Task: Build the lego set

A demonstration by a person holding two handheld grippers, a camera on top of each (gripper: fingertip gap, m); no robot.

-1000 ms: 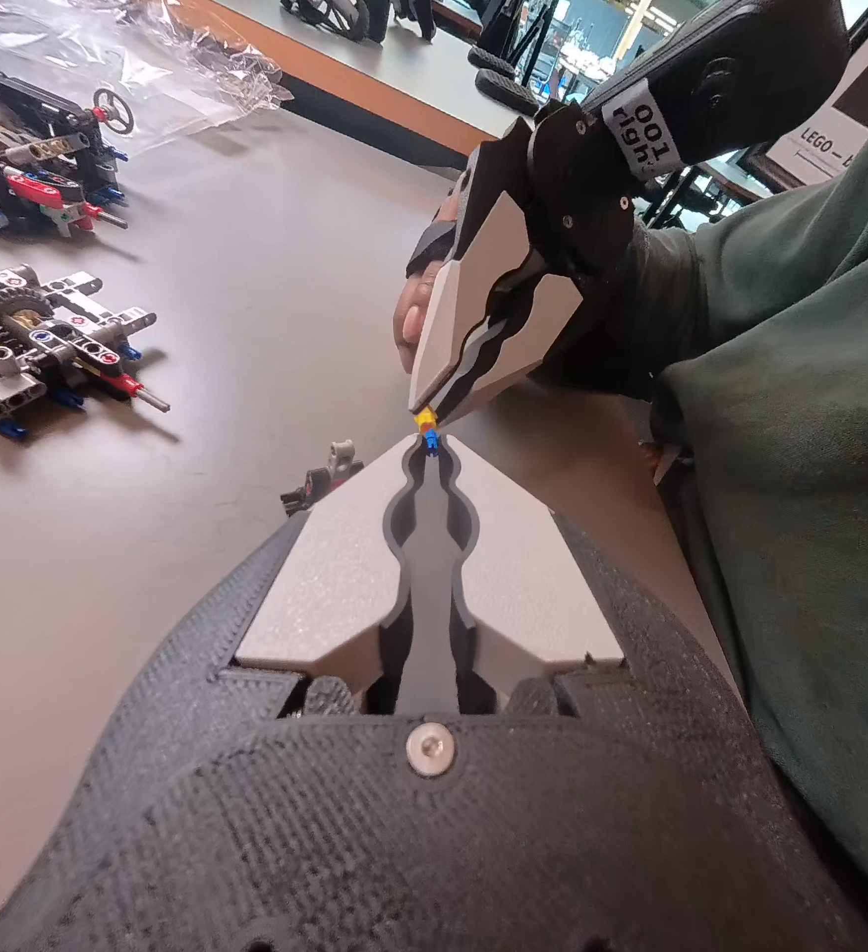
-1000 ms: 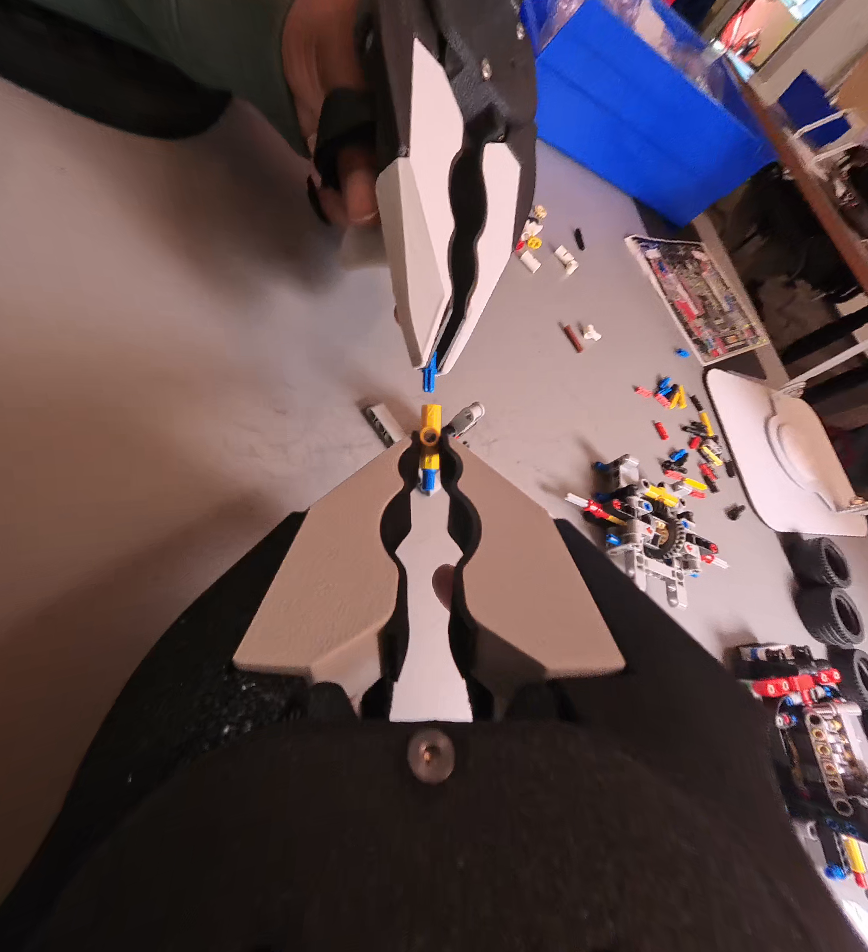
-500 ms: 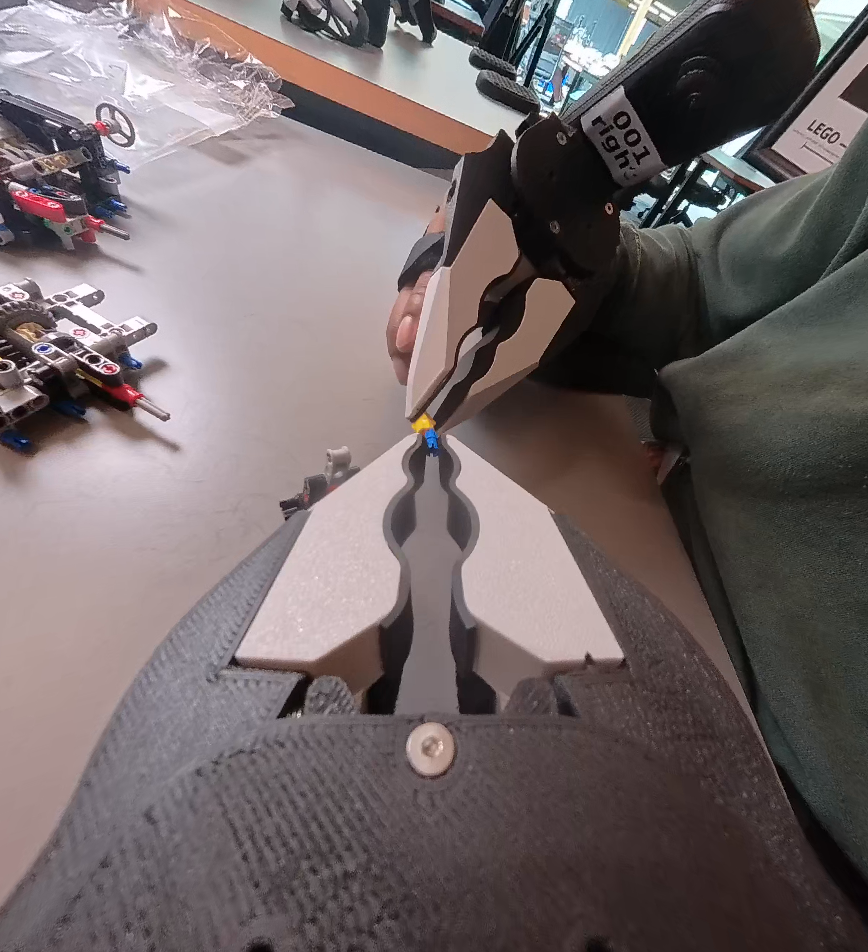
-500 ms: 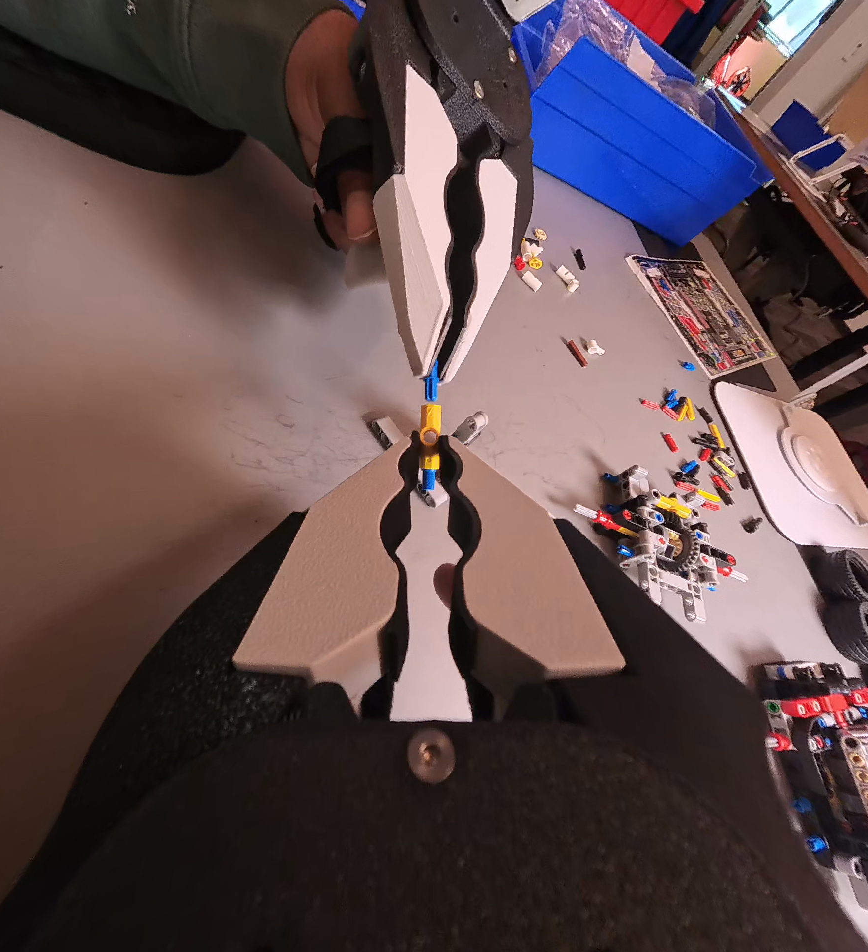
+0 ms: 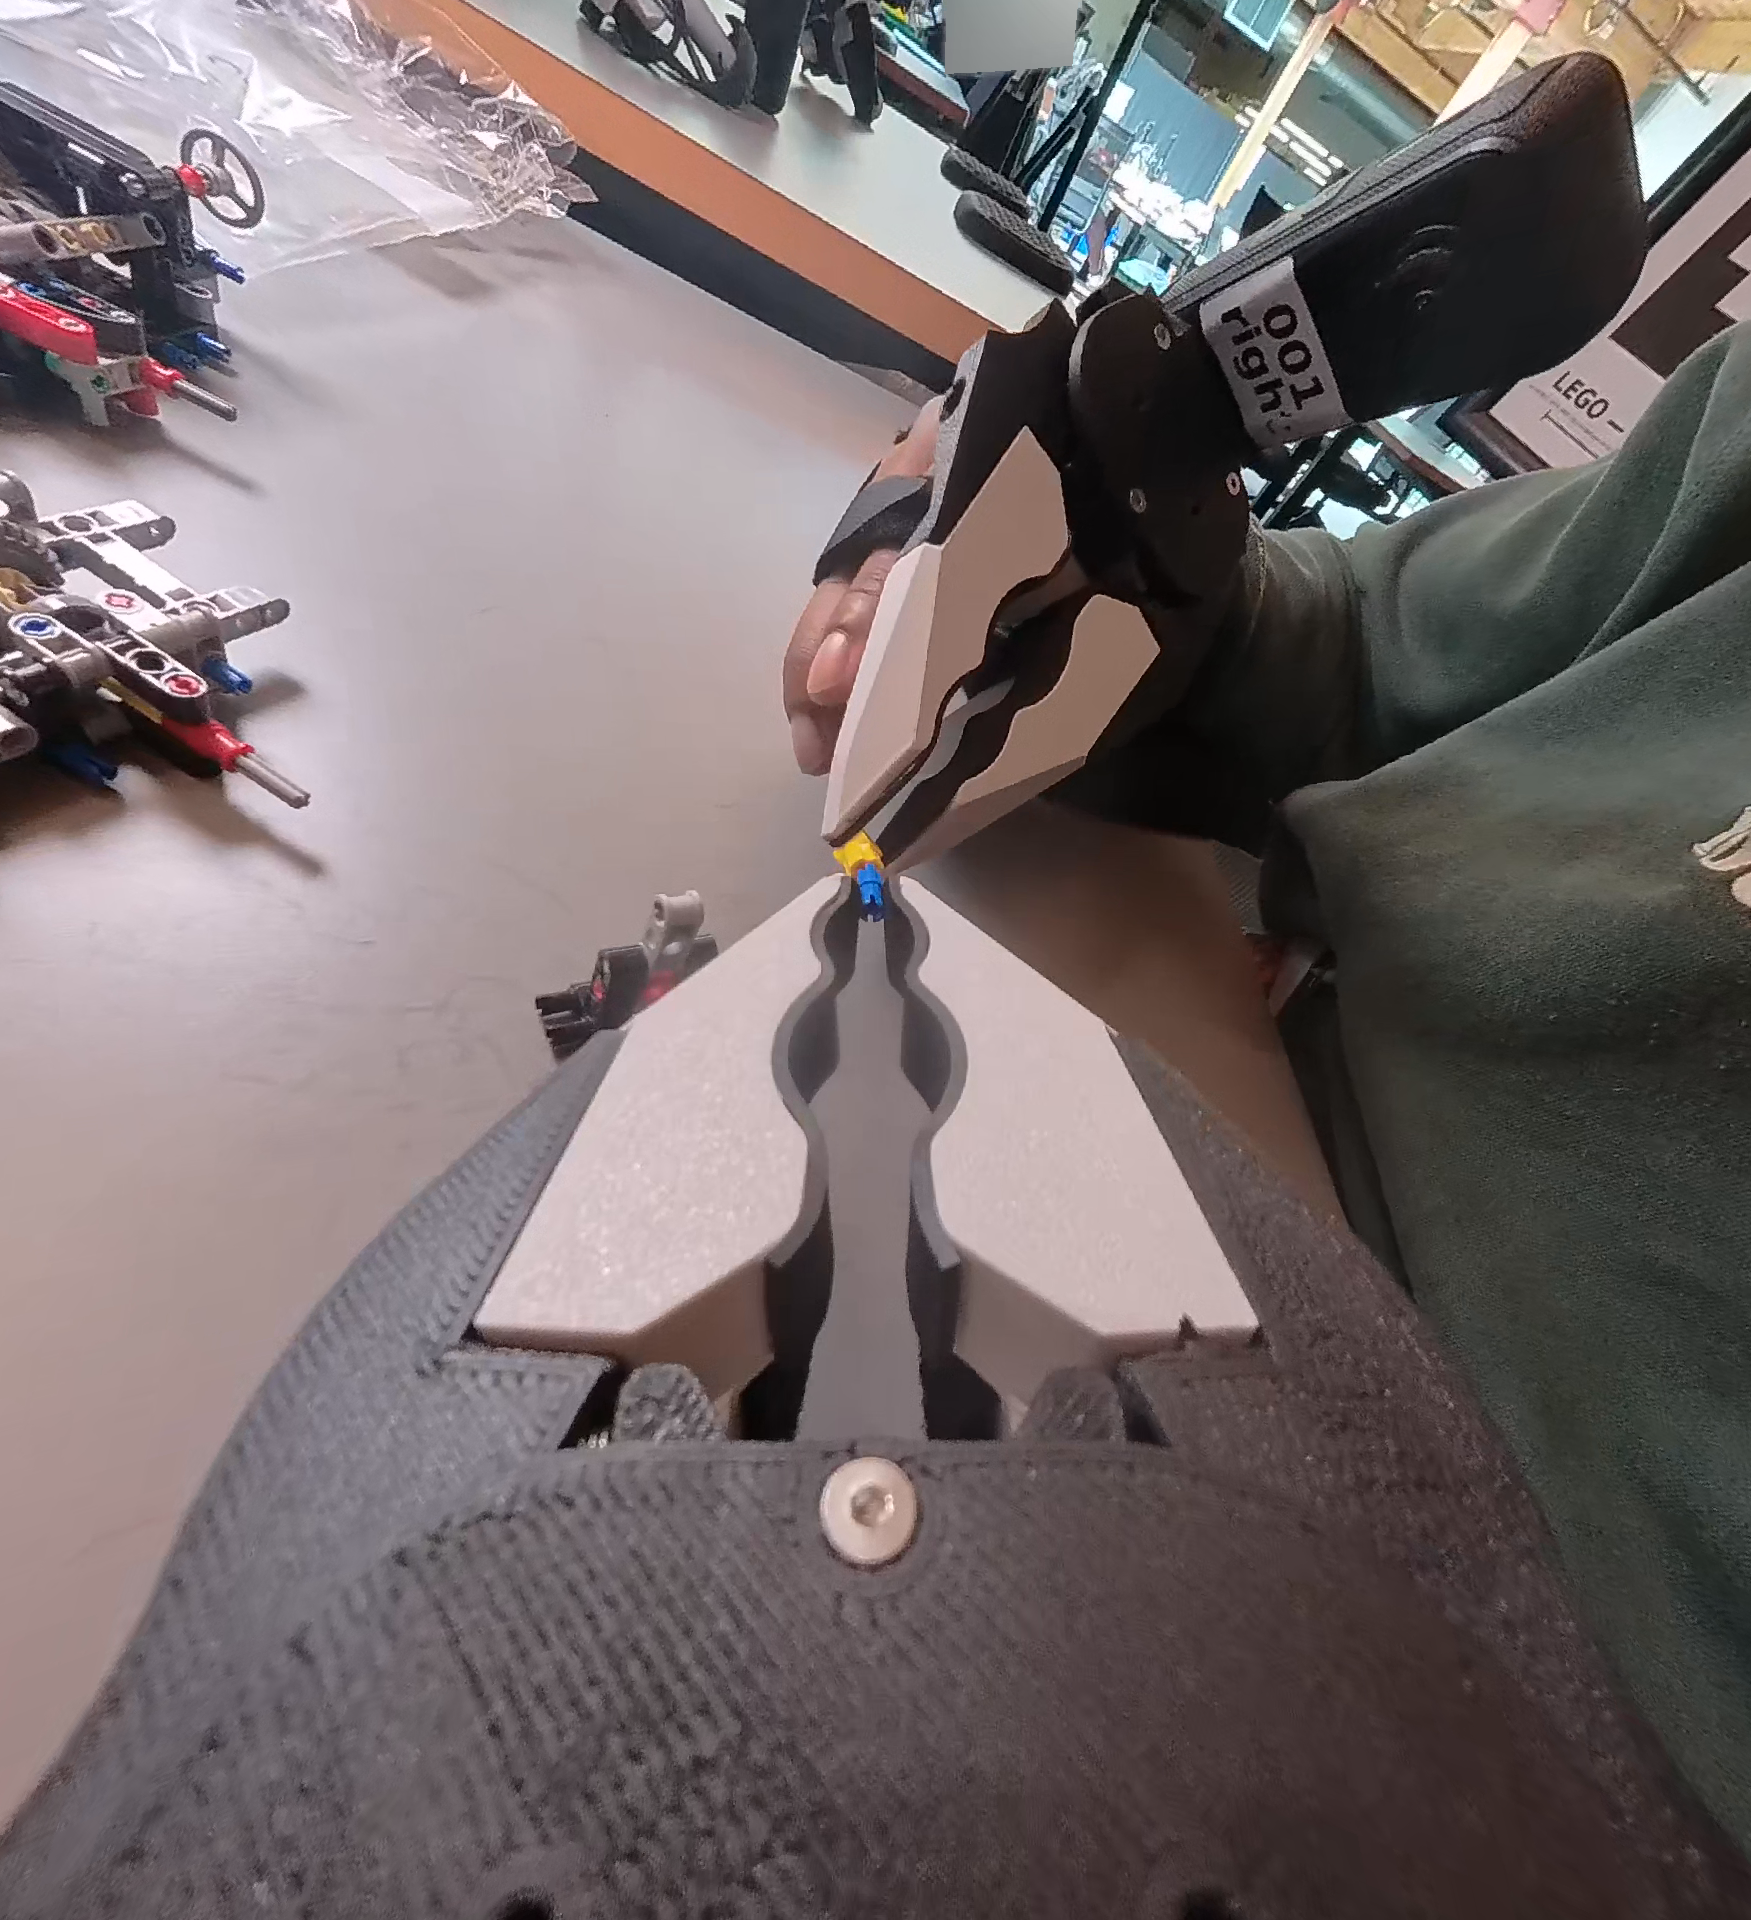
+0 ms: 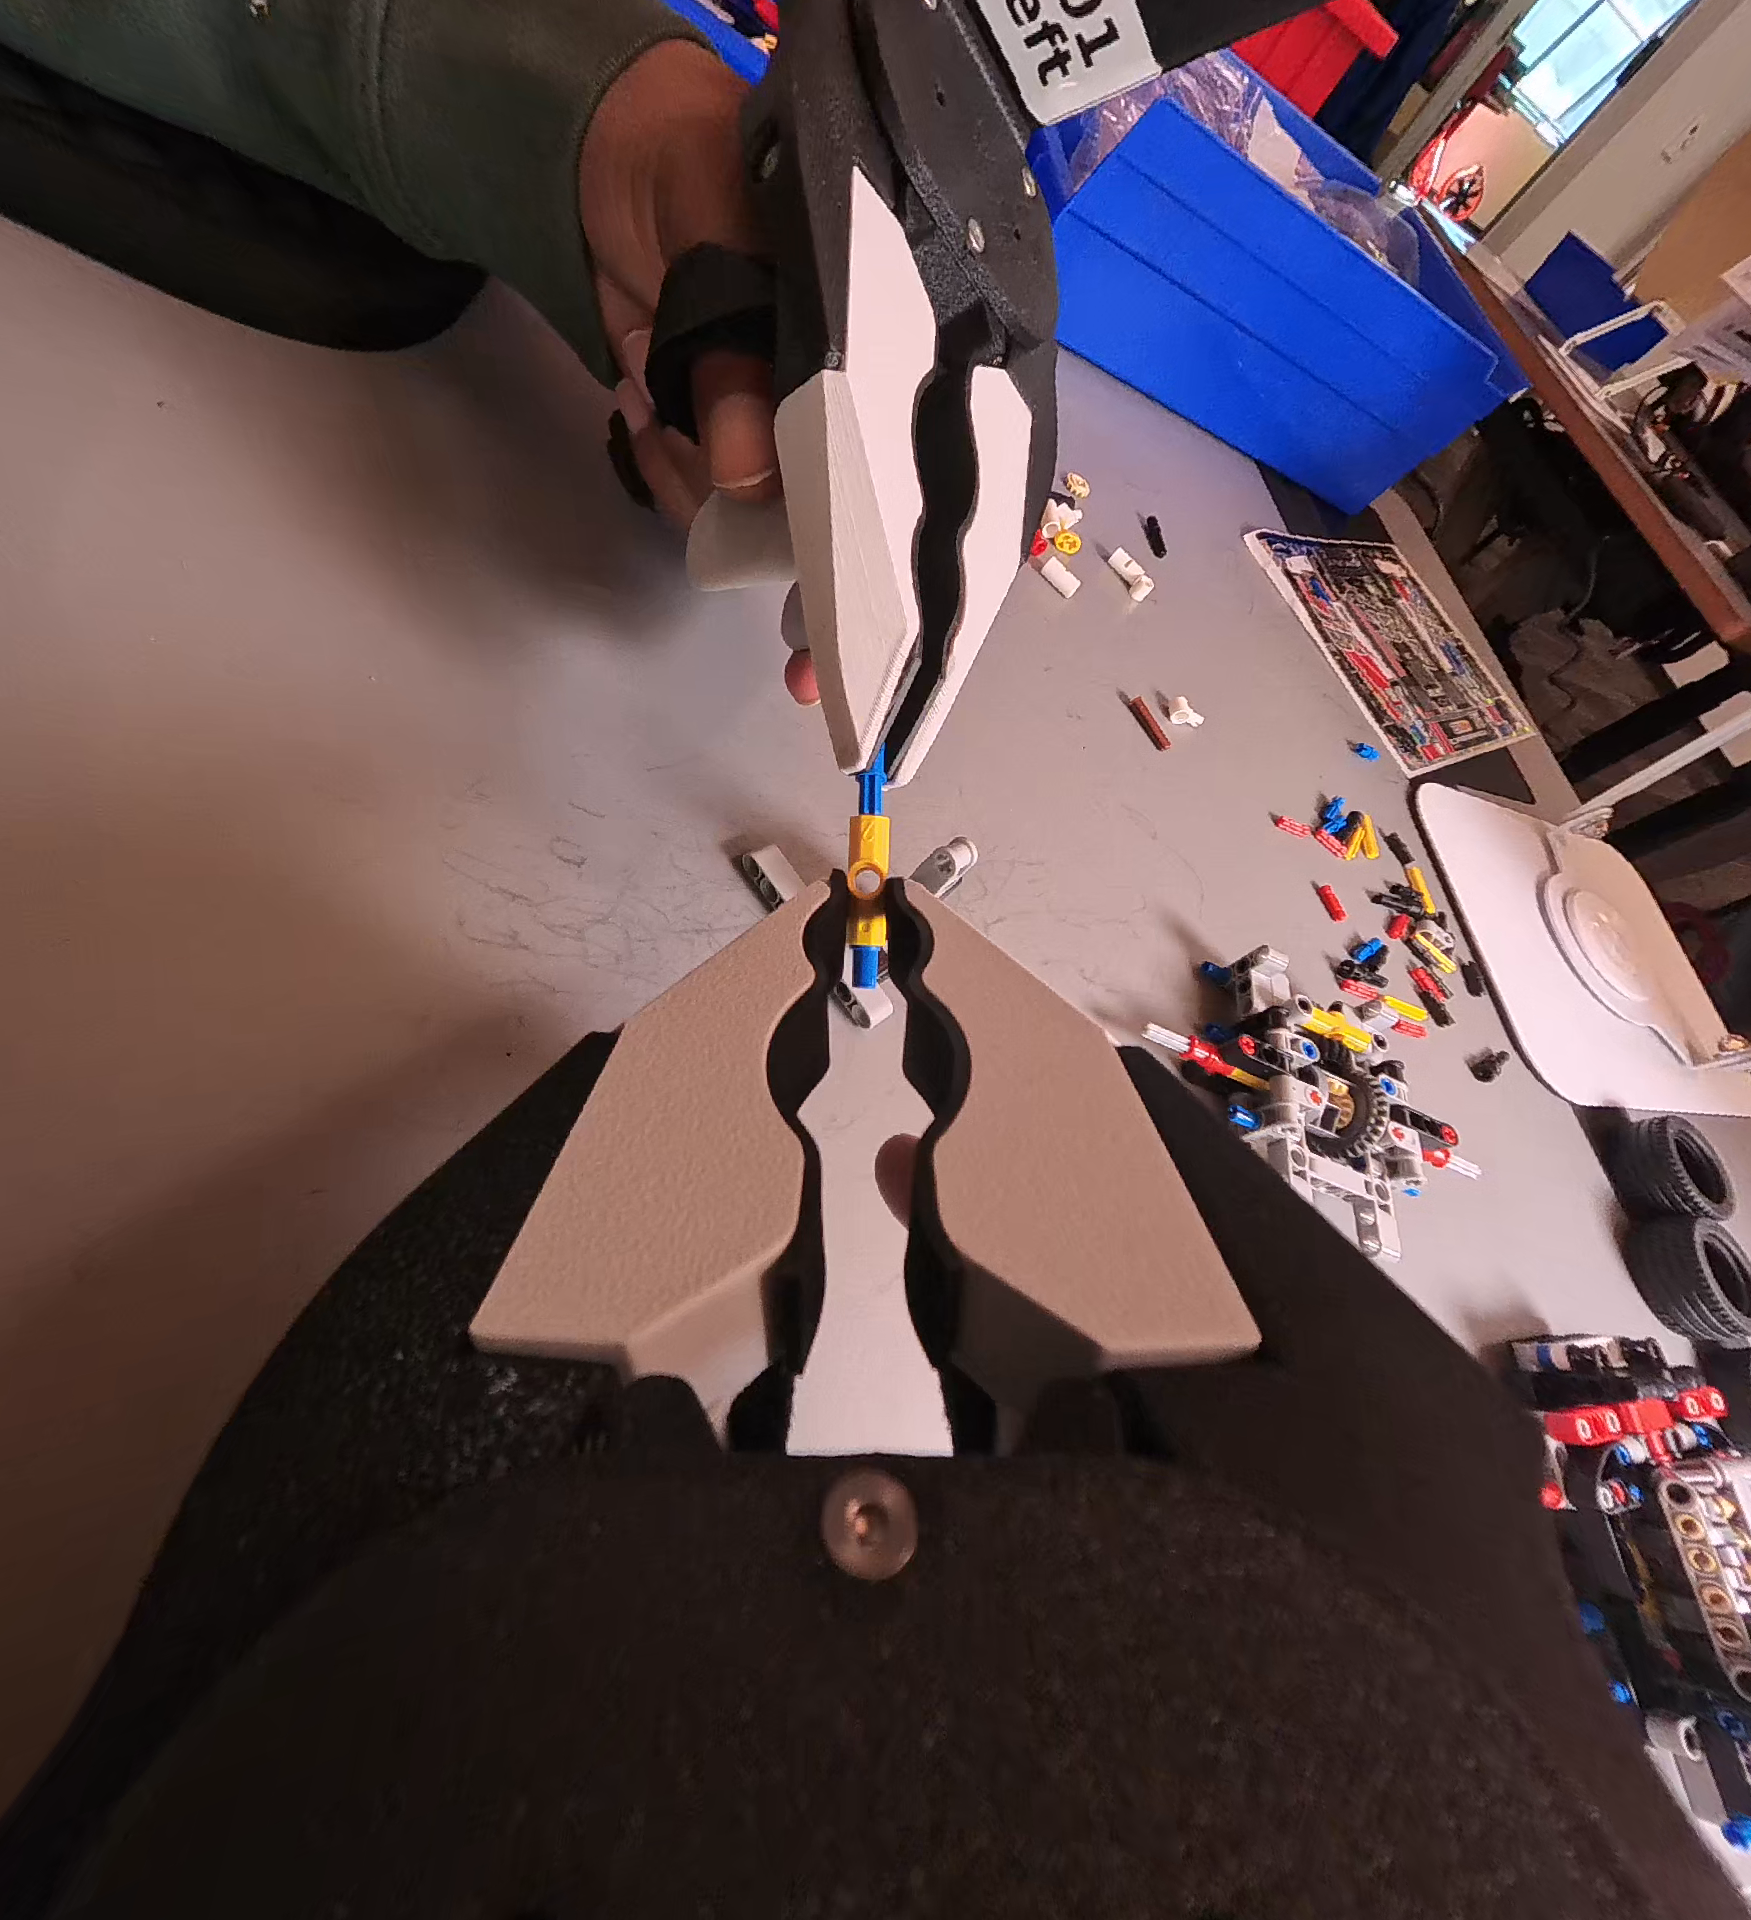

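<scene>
My right gripper (image 6: 868,896) is shut on a yellow connector (image 6: 868,847) and holds it above the grey table (image 6: 227,831). A blue pin end (image 6: 860,961) sticks out of the connector's rear, between my fingers. My left gripper (image 5: 869,906) is shut on a blue pin (image 5: 868,896). In the right wrist view this pin (image 6: 869,792) runs from the left gripper (image 6: 876,764) into the top of the connector. In the left wrist view the right gripper (image 5: 876,840) meets mine tip to tip, with the connector (image 5: 855,852) at its tips.
A gear assembly (image 6: 1328,1091), loose small pieces (image 6: 1380,894), a booklet (image 6: 1390,644), tyres (image 6: 1681,1216), a car chassis (image 6: 1702,1538) and a blue bin (image 6: 1266,301) lie to the right. A small black and grey piece (image 5: 632,977) lies under the grippers. A green sleeve (image 5: 1577,935) is close by. Only a small space, under 4 cm, lies between the two pairs of fingers.
The two grippers have come together. The blue pin in my left gripper was apart from the yellow connector a second ago and now sits in its end.
</scene>
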